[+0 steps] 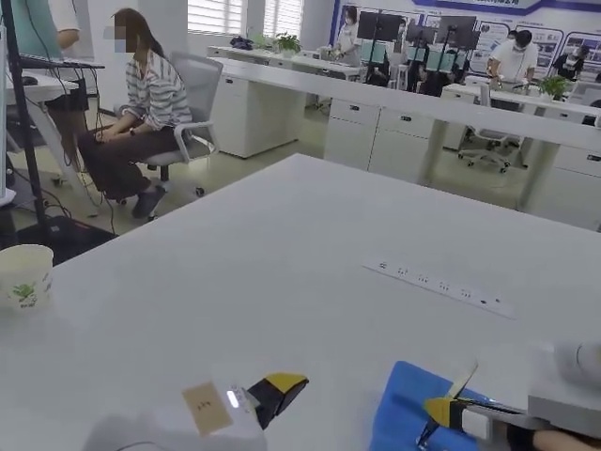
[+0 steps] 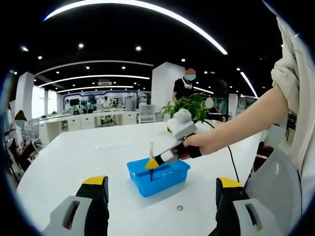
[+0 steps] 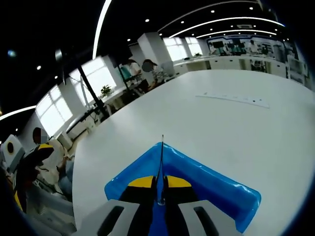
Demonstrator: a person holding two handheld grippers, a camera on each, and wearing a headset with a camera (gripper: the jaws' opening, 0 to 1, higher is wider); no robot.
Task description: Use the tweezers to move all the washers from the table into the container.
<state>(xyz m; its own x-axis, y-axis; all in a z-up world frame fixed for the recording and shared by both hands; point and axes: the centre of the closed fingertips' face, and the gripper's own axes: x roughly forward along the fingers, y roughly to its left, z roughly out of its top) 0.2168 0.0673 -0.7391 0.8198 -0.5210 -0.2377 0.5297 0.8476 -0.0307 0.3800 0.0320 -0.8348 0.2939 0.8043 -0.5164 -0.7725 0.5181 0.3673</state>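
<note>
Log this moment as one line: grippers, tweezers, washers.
right gripper: shut on tweezers, above blue container | left gripper: open, empty | one washer on table near blue container

All three views share the blue container, seen close.

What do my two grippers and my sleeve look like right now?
Both grippers have grey slotted bodies, black fingers and yellow tips. The left gripper carries a tan tag. The right gripper has a white rounded housing and black cable. The sleeve is cream.
</note>
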